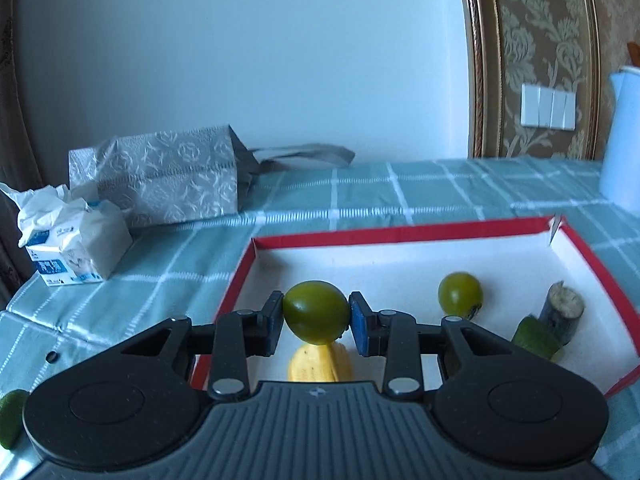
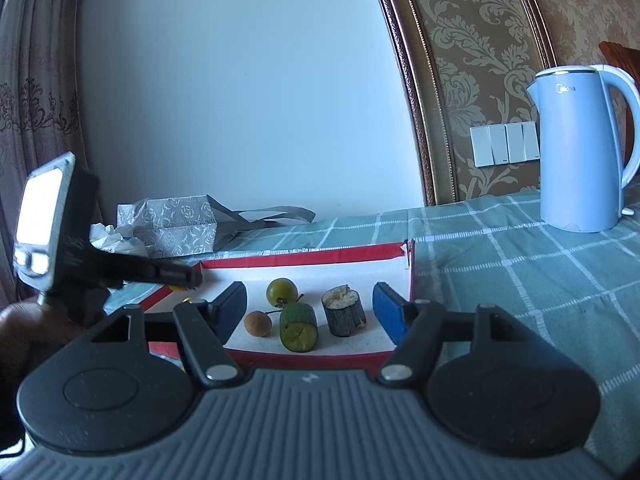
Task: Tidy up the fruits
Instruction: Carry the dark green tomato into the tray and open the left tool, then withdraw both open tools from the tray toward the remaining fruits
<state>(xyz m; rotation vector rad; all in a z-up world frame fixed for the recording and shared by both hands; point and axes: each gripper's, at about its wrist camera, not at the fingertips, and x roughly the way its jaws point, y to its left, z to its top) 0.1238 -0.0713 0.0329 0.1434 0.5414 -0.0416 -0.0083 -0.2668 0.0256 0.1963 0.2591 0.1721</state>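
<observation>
Left fingers (image 1: 316, 322) pinch a green tomato (image 1: 316, 312), half-hiding banana (image 1: 320, 364); right fingers (image 2: 310, 308) spread.

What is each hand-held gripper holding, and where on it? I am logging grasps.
The left hand-held gripper clamps a green tomato across its two sides. The right hand-held gripper stands open, holding nothing.

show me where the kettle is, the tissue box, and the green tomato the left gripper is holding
kettle (image 2: 576, 152), right wrist view, middle of its blue body.
tissue box (image 1: 76, 248), left wrist view, its side face.
green tomato (image 1: 316, 312), left wrist view, centre of its skin.
</observation>
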